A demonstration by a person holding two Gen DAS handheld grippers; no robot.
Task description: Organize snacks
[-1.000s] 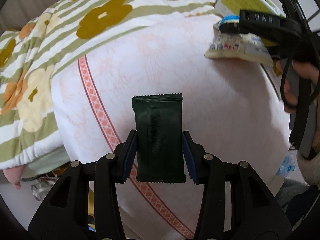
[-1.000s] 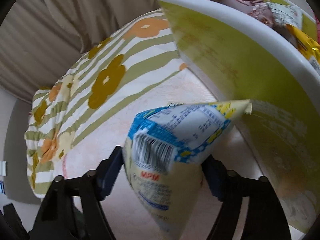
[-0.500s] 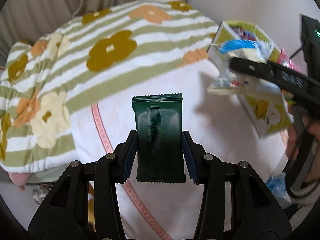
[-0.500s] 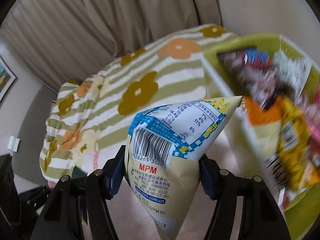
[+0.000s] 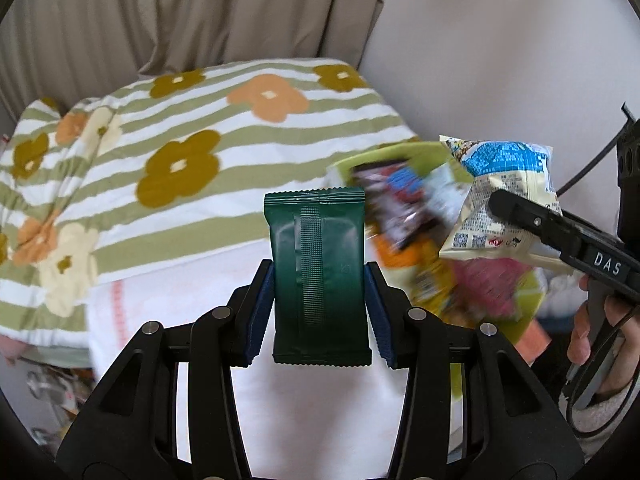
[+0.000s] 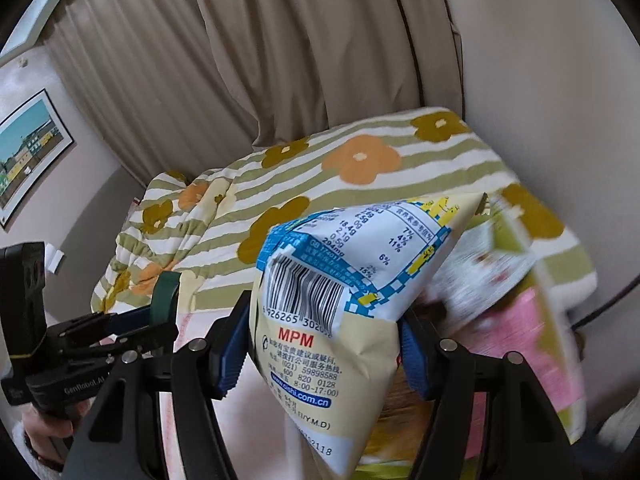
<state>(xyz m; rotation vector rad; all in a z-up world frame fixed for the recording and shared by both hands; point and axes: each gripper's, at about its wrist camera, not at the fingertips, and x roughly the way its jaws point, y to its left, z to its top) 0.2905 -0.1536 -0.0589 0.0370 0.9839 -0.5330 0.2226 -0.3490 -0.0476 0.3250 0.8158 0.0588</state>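
Note:
My left gripper [image 5: 320, 312] is shut on a dark green snack packet [image 5: 318, 264], held upright above the white bedsheet [image 5: 312, 408]. My right gripper [image 6: 324, 352] is shut on a cream and blue puffed snack bag [image 6: 340, 304], held in the air over the lime-green box [image 5: 528, 300] of assorted snack packets. In the left wrist view the same bag [image 5: 504, 196] hangs at the right above the box, clamped by the right gripper [image 5: 496, 204]. In the right wrist view the left gripper [image 6: 160, 312] with the green packet [image 6: 164, 296] is at the lower left.
A green-striped flowered quilt [image 5: 180, 148] covers the far half of the bed. Beige curtains [image 6: 240, 60] and a pale wall [image 5: 500, 48] stand behind. The box [image 6: 560, 360] lies at the bed's right side. A framed picture [image 6: 28, 152] hangs on the left wall.
Both grippers have risen and tilted up. The right gripper has lifted the cream and blue bag from beside the box wall to above the open box. The green packet stays clamped.

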